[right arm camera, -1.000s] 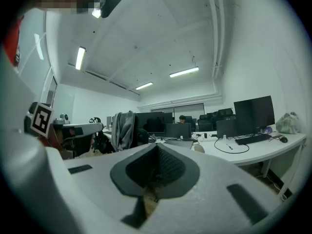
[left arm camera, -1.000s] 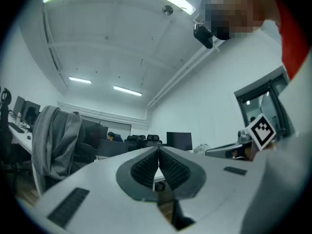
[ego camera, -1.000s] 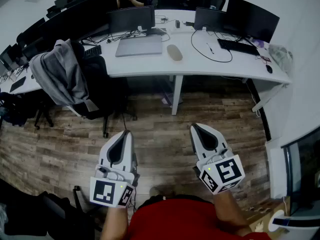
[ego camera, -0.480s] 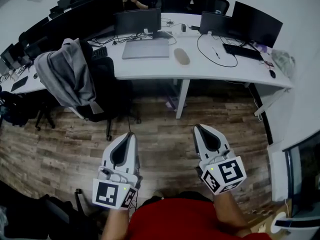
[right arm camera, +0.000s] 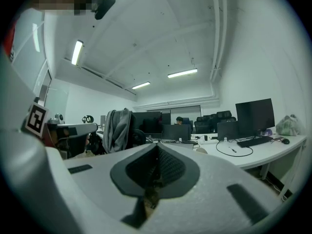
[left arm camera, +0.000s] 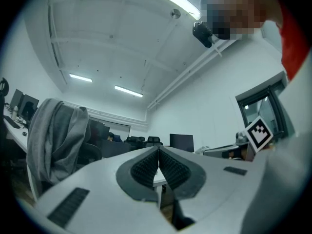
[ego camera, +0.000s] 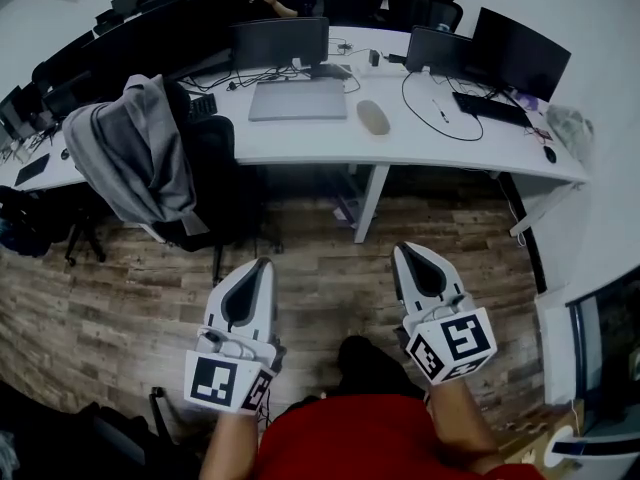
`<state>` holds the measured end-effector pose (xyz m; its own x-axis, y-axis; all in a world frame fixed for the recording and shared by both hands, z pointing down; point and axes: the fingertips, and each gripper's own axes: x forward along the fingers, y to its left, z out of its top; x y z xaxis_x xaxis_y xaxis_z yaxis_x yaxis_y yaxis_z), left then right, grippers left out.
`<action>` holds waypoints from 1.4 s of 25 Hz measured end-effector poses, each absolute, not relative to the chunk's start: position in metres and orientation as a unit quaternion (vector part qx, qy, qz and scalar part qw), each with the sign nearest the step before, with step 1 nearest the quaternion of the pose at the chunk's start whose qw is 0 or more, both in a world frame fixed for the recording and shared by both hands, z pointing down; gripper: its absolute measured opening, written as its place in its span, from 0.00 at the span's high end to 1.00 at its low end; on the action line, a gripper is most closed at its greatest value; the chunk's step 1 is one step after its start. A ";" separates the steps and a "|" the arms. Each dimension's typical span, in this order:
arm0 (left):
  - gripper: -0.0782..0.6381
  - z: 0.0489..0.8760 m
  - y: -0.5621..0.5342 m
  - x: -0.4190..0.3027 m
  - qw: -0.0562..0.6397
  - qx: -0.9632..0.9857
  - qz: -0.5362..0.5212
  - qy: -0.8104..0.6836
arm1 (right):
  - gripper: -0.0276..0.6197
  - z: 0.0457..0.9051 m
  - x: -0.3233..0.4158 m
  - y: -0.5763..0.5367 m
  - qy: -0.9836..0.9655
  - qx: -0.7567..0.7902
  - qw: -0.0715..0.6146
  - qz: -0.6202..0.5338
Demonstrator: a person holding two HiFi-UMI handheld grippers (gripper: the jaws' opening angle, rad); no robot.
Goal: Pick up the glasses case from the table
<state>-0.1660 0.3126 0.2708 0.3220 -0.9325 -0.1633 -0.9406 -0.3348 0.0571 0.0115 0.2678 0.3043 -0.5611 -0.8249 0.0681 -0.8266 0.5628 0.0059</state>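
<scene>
Office space spreads ahead of you: wood-plank floor (ego camera: 330, 258) underfoot, then a long white desk (ego camera: 300, 140) lined with dark monitors (ego camera: 280, 40). Left of centre, a chair draped with a grey jacket (ego camera: 130, 153) stands at the desk. On the desktop lies a closed grey laptop (ego camera: 297, 99). Just to its right, not touching it, is the glasses case (ego camera: 373, 117), a pale oval lying flat on the white top. You hold the left gripper (ego camera: 260, 264) and the right gripper (ego camera: 402, 250) low over the floor, well short of the desk. Both have their jaws pressed together with nothing between them. I judge this to be the approach step. Next you need to close in on the desk, spread one gripper's jaws, and line them up across the case's narrow width.
</scene>
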 end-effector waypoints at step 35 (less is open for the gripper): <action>0.88 0.320 -0.148 -0.156 -0.019 -0.781 0.010 0.624 | 0.38 0.404 0.051 -0.221 -0.863 0.482 0.132 0.070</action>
